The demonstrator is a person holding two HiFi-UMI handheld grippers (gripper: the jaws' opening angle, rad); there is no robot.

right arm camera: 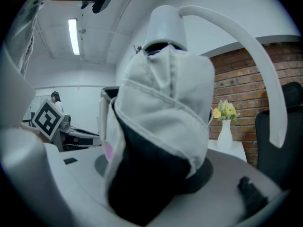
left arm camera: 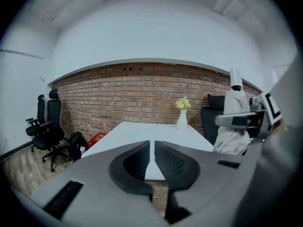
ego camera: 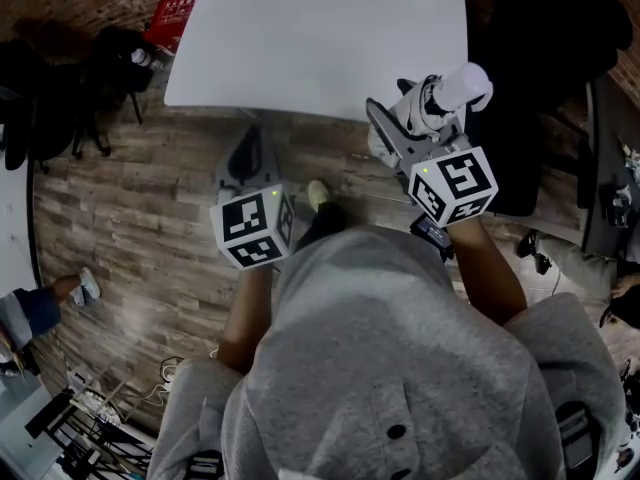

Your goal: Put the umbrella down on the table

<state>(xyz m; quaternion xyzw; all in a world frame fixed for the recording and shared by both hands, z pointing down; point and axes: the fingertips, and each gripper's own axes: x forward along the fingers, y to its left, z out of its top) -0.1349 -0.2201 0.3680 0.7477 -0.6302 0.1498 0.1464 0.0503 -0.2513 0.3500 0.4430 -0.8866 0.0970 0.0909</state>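
The folded umbrella (right arm camera: 161,126) is grey-white with a black inner fold, and a white curved handle (right arm camera: 255,65) arches over it. My right gripper (ego camera: 402,120) is shut on the umbrella (ego camera: 440,96) and holds it upright just off the near right corner of the white table (ego camera: 300,38). From the left gripper view the umbrella (left arm camera: 234,119) stands at the right, beside the table (left arm camera: 137,131). My left gripper (ego camera: 250,156) hangs before the table's near edge. Its jaws stand almost together with nothing between them (left arm camera: 152,157).
A white vase with yellow flowers (left arm camera: 182,116) stands at the table's far end, against the brick wall. Black office chairs (left arm camera: 47,126), a dark bag (left arm camera: 78,145) and a red crate (ego camera: 175,13) sit left of the table. Another black chair (ego camera: 550,68) stands on the right.
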